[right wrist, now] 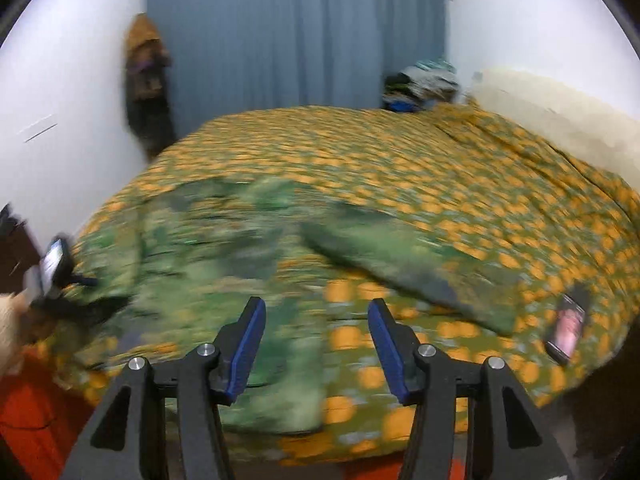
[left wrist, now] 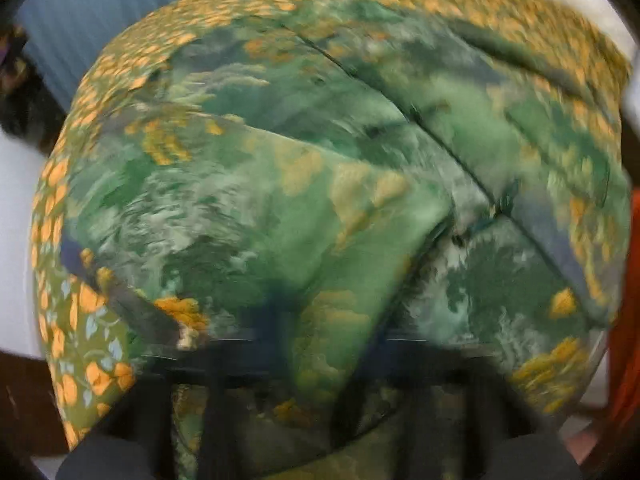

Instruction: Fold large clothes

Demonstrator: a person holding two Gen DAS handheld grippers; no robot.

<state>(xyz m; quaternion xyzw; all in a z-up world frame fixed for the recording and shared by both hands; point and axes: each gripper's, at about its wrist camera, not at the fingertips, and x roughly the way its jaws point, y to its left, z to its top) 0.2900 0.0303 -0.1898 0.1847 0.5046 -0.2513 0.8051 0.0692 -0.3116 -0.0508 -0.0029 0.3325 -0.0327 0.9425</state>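
Black gripper framework fills the bottom of the left wrist view, and the left gripper (left wrist: 320,360) sits right down on the green patterned garment (left wrist: 304,184); its fingers are lost in blur and dark shadow against the cloth, yet the jaws count as closed together, and whether a fold of fabric is pinched between them I cannot tell. Seams and creases cross the garment, which spreads over nearly the whole of that view on top of the bedspread (left wrist: 100,360), olive with orange flowers.

From the right wrist view, going left to right: a hand (right wrist: 12,320) at the far left edge holds the left gripper (right wrist: 68,292) against the garment's left side. The garment (right wrist: 208,248) lies rumpled over the near left part of the bed, with a sleeve (right wrist: 404,264) stretched out toward the right. In the foreground, the right gripper (right wrist: 316,344) hangs above the cloth with its blue-padded fingers (right wrist: 248,344) apart and nothing between them. Further right, a phone (right wrist: 568,326) lies on the bedspread (right wrist: 400,152) near its edge. Behind the bed hangs a blue curtain (right wrist: 296,32), with a pile of clothes (right wrist: 420,86) at the far right corner.
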